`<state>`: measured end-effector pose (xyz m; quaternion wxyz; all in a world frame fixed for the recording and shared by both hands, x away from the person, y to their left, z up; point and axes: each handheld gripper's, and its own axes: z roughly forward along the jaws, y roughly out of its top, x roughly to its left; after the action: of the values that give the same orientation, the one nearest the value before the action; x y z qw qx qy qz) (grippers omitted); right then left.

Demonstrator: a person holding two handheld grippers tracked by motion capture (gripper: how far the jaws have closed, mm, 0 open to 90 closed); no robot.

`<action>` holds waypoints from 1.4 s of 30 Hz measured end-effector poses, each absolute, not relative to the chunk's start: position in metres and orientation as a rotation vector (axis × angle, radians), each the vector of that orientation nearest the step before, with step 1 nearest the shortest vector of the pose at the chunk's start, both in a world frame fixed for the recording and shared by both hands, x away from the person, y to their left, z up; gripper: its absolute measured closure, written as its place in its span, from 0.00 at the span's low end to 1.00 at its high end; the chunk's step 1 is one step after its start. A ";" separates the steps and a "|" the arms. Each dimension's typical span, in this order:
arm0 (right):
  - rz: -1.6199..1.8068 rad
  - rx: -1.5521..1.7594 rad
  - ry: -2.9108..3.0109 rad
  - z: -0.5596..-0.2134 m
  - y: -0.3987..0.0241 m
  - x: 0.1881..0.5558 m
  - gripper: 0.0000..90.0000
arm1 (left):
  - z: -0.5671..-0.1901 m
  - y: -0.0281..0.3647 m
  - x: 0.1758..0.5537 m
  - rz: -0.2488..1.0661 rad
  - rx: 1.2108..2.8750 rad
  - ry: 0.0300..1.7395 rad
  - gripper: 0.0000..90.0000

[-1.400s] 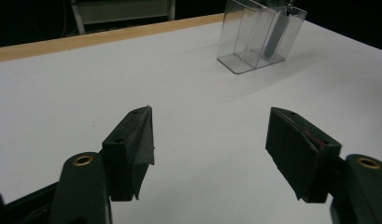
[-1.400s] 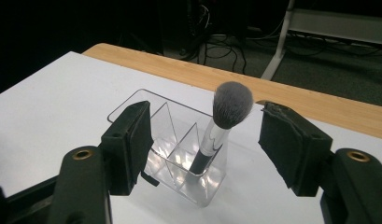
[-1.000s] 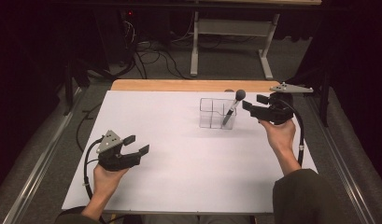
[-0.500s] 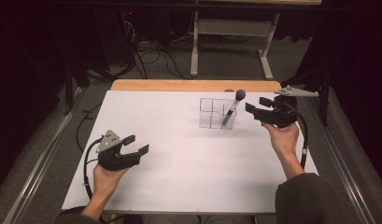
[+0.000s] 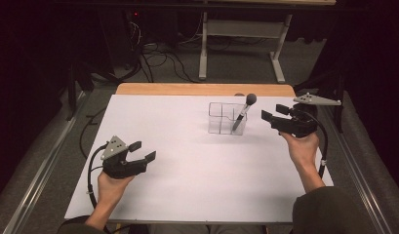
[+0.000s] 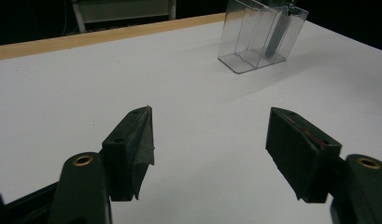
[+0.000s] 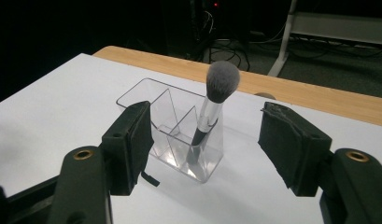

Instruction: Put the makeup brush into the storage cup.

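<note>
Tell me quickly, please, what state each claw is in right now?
Left claw: open, holding nothing.
Right claw: open, holding nothing, beside the brush.

we see a clear glossy plastic organizer (image 7: 179, 135), a soft-bristled brush (image 7: 212, 107) with shiny metal ferrule, and a matt white table (image 5: 187, 165) edged in wood.

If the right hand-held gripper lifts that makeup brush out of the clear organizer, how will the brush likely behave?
The makeup brush probably lifts easily: it looks slim and light, leaning loosely in one compartment of the clear organizer. Its smooth, glossy handle may slip between the pads. Set on the table, it would likely roll, being round, and its soft bristle head would flex under pressure.
</note>
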<state>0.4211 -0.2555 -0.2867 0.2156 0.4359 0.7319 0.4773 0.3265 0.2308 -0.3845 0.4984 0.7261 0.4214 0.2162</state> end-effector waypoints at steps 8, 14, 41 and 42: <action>1.338 1.229 2.013 -0.288 -0.264 0.416 0.41 | -0.384 0.231 0.327 0.521 1.757 1.019 0.36; 1.341 1.225 2.020 -0.290 -0.267 0.414 0.41 | -0.384 0.231 0.326 0.520 1.756 1.016 0.36; 1.357 1.237 1.992 -0.295 -0.288 0.396 0.41 | -0.384 0.231 0.326 0.517 1.756 1.018 0.35; 1.359 1.239 1.991 -0.295 -0.289 0.395 0.41 | -0.384 0.231 0.326 0.518 1.756 1.018 0.35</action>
<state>0.3954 -0.2887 -0.2951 0.2138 0.4466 0.7175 0.4899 0.3263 0.2306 -0.3844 0.5000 0.7259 0.4210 0.2140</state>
